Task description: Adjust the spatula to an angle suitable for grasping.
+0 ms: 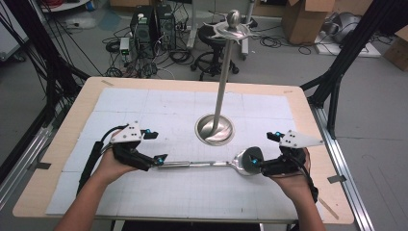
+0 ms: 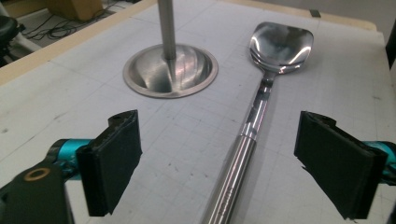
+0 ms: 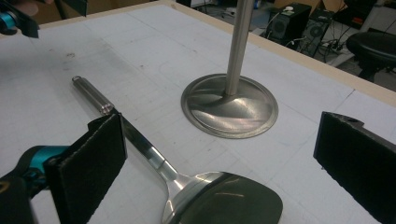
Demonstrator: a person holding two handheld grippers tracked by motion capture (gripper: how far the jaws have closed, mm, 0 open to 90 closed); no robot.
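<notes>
1. A steel spatula point(image 1: 207, 164) lies flat on the white gridded mat point(image 1: 192, 192) covering the wooden table point(image 1: 312, 125), its handle pointing to the person's left and its broad blade point(image 2: 280, 46) to the right
2. The left hand-held gripper point(image 1: 156, 147) sits at the handle end; in the left gripper view its 2 black jaws stand wide apart on either side of the shaft, gripping nothing
3. The right hand-held gripper point(image 1: 263, 151) hovers at the blade end; in the right gripper view its jaws are also spread wide, one over the shaft just behind the blade, with nothing held between them
4. The spatula's round grip ends in a small hanging ring point(image 3: 77, 79), seen in the right gripper view
5. Just beyond the spatula stands a metal stand: a dished round base point(image 1: 214, 130) touching the mat, with a slim upright pole point(image 1: 223, 82) rising to a hooked top with a knob point(image 1: 233, 21)
6. The stand's base is near the spatula but apart from it
7. Behind the table, on the grey floor, are 2 computer towers point(image 1: 154, 26), tangled cables point(image 1: 139, 67), a black stool point(image 1: 214, 45) and cardboard boxes point(image 1: 303, 19)
</notes>
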